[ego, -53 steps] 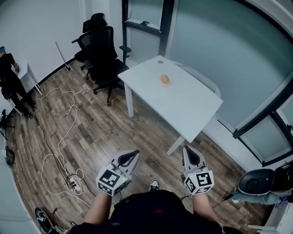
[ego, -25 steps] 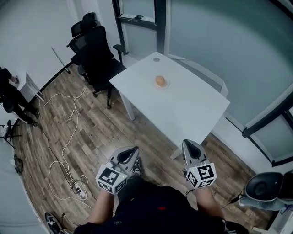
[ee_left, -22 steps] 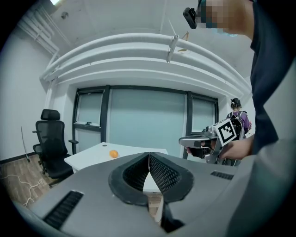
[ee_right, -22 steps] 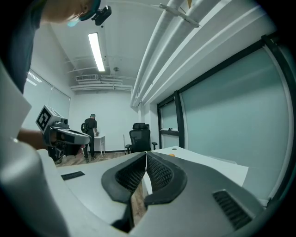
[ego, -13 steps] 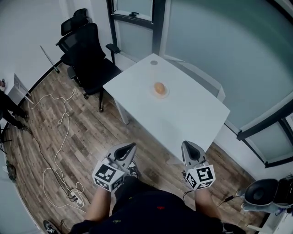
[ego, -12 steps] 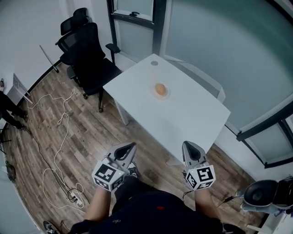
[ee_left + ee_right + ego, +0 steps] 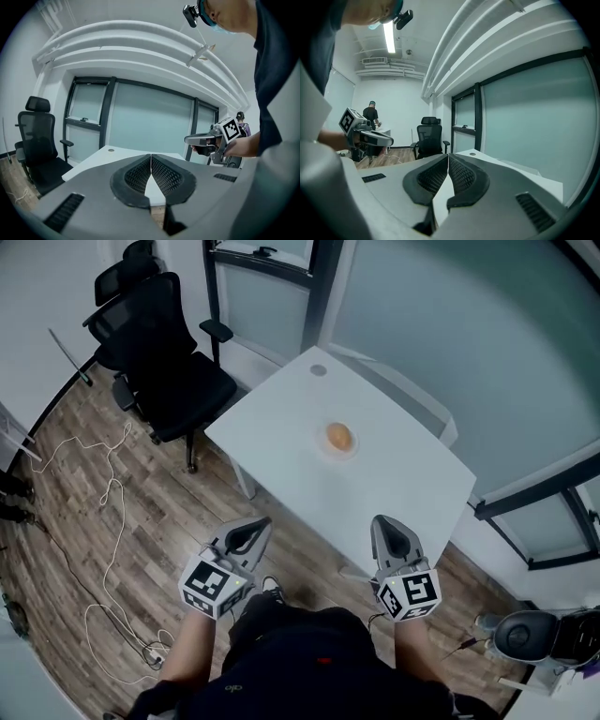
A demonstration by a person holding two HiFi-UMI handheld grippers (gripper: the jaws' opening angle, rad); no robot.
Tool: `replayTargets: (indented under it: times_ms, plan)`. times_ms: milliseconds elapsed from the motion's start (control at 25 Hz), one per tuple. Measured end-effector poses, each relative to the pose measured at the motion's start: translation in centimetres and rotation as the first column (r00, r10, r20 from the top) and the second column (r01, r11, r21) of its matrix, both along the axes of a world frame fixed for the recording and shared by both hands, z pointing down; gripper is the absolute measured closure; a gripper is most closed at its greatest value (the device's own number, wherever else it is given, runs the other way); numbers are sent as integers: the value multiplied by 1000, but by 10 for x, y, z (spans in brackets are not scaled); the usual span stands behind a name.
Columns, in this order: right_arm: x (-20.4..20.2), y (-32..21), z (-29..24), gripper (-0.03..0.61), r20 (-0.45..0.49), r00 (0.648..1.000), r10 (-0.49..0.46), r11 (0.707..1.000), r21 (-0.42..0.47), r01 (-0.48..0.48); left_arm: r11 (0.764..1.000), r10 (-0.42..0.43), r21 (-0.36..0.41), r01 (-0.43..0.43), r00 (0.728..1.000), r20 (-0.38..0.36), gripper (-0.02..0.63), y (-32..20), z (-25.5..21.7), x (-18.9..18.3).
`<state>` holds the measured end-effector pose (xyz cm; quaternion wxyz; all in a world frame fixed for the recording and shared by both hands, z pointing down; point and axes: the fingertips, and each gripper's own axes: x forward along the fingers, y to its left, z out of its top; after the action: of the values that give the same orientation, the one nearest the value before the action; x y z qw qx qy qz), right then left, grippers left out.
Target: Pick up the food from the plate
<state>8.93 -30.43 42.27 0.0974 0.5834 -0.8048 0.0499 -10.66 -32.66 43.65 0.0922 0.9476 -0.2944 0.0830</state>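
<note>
An orange-brown round piece of food (image 7: 338,436) lies on a small white plate (image 7: 351,450) near the middle of the white table (image 7: 394,486) in the head view. Both grippers hang short of the table's near edge, well apart from the plate. My left gripper (image 7: 256,525) is shut with nothing in it, over the wooden floor. My right gripper (image 7: 386,524) is also shut and empty, just at the table's near edge. In the left gripper view the jaws (image 7: 150,161) meet with nothing between them; the right gripper view shows the same (image 7: 448,162). The food is hidden in both gripper views.
Two black office chairs (image 7: 164,362) stand left of the table. White cables (image 7: 103,521) trail over the wooden floor at left. Glass partitions with dark frames (image 7: 319,282) run behind the table. A round grey device (image 7: 525,638) sits at lower right. A person (image 7: 371,115) stands far back.
The view has come closer to the table, and the plate with the food now lies nearer to the grippers. Both grippers stayed shut and keep their places in front of the body.
</note>
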Motion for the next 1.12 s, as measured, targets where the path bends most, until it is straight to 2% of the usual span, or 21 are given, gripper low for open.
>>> replayTargets:
  times_ms: [120,240,480,640,880,1120]
  plan:
    - [-16,-22,1,554,23,1000,18,1000,-23,-17,1000,20,-4,-20,1000,-8,591,-29,-6,-12]
    - [-25,-38,5,554,2,1000,24,999,-43,-24,999,38,-11,-38,999,-25,591,-50,-7,-16]
    - [-13,-77,4,554,-6,999,44,998,-44,-44,997,71,-21,-71,997,-27,591,-79,-1,-1]
    - [-18,-104,6,554,-56,998,5,999,-41,-8,997,65,-44,-67,997,-46,591,-98,-2,2]
    - [-9,-149,11,554,-59,997,-54,998,-35,52,997,58,-45,-59,998,-36,591,-131,-3,25]
    - [40,-193,34,554,7,999,-53,996,-75,53,997,55,-52,-54,998,16,591,-175,-1,77]
